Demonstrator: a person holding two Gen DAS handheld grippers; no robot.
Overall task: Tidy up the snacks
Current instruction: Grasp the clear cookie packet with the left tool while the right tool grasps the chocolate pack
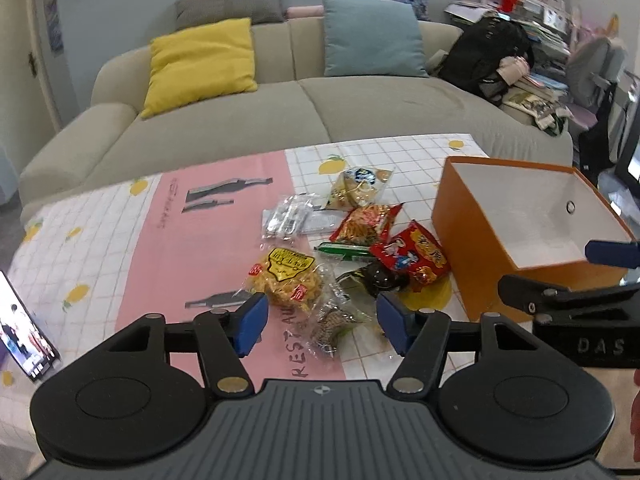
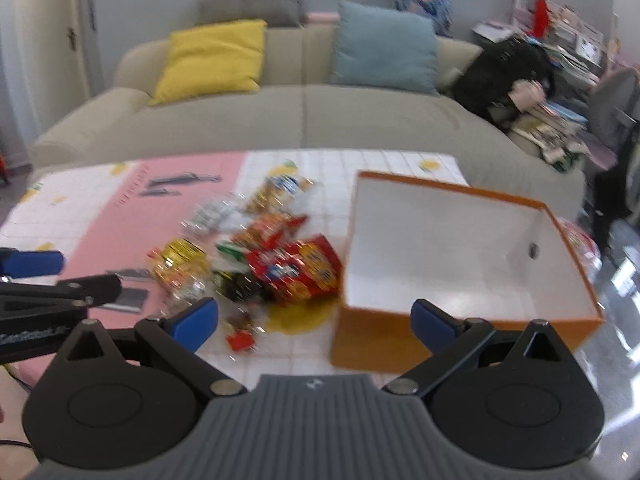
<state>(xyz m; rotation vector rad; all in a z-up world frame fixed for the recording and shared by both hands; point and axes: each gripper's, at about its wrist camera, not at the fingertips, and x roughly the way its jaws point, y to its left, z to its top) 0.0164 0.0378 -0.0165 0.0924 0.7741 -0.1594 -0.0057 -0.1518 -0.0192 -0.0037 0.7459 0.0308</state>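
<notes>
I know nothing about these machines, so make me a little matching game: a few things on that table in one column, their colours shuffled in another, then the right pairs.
Things:
1. box
2. cushion at the sofa's left end
3. big cartoon snack bag beside the box
4. pads on the left gripper fingers

Colours:
A. red
B. blue
C. orange outside, white inside
D. yellow

Pairs: 1-C, 2-D, 3-A, 4-B
</notes>
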